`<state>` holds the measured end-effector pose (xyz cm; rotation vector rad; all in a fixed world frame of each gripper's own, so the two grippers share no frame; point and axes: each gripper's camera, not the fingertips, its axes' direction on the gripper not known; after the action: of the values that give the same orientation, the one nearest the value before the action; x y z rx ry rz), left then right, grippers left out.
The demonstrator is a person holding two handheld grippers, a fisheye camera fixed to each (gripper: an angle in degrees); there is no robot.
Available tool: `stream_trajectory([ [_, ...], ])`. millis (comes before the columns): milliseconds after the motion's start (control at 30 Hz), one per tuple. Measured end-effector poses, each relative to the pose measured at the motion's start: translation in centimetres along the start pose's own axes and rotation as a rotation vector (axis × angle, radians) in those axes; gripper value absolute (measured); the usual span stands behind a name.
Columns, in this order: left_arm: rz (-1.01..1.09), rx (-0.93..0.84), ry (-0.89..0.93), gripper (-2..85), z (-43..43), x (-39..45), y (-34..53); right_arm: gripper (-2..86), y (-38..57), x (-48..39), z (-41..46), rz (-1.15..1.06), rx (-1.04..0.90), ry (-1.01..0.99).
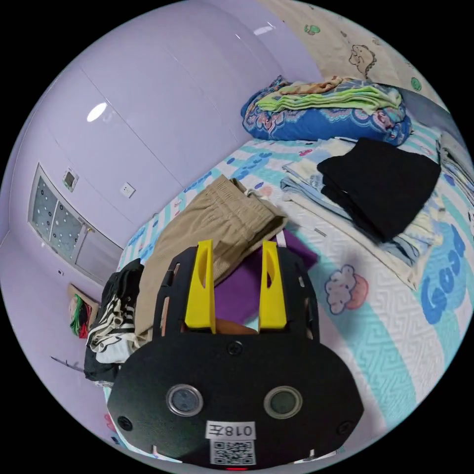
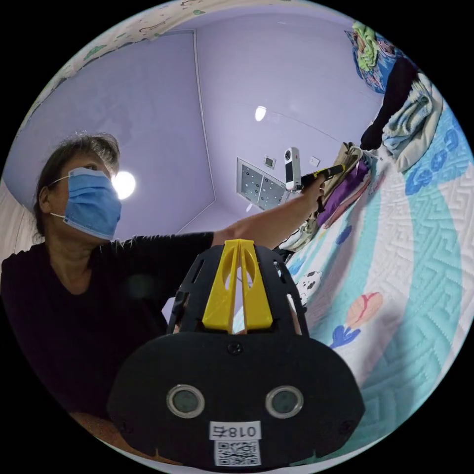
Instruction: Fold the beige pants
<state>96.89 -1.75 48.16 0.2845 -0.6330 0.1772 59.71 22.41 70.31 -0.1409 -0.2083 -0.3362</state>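
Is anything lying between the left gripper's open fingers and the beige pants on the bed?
Nothing visible blocks it. The left gripper hangs open just short of the beige pants, which lie on top of a purple garment on the bed. No other clothing covers the pants.

Left gripper [image 1: 237, 247]: yellow jaws parallel and parted, nothing between them. Right gripper [image 2: 239, 245]: jaw tips meeting, gripping nothing. Person's left arm [image 2: 266, 227] outstretched, bearing the left gripper.

Bright ceiling lamp [image 2: 123, 184] glares on glossy lilac walls; sharp focus, fisheye-bent edges.
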Motion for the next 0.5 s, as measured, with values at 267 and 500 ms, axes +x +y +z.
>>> stream_trajectory([
  [267,-0.057,-0.110,-0.059,4.7,5.4,-0.7,2.7,-0.5,-0.7,-0.2,-1.2,0.004,0.034,0.018],
  [500,-0.561,0.164,0.419,1.2,-1.2,-13.7,16.6,-0.5,-1.0,-0.8,-0.9,-0.005,0.049,0.045],
])
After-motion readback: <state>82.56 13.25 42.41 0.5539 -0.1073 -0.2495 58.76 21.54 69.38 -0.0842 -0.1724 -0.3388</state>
